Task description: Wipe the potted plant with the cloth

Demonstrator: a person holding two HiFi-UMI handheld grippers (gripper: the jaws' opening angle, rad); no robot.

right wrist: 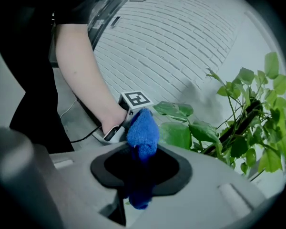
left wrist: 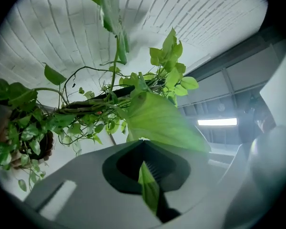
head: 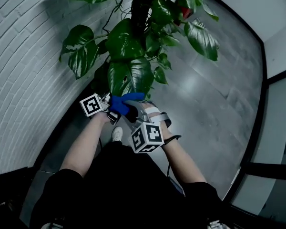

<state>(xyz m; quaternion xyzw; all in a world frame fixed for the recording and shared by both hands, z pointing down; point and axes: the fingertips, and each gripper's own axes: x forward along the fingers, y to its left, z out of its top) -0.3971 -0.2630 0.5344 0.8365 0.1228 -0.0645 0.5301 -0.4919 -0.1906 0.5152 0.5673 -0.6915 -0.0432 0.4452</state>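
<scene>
Right tool point(right wrist: 139, 168) tight on blue cloth point(right wrist: 143, 130), left tool point(left wrist: 150, 182) tight on leaf point(left wrist: 157, 120), brick wall point(head: 24, 80) alongside.

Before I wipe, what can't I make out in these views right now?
Pot: head view, covered by the plant's foliage and the person's arms.
Whether the cloth touches the big leaf: they overlap in head view; the right gripper view does not settle it.
How deep the big leaf sits in the left gripper: left gripper view, the gripper's body hides it.
Dust on leaves: too fine, all views dim.
</scene>
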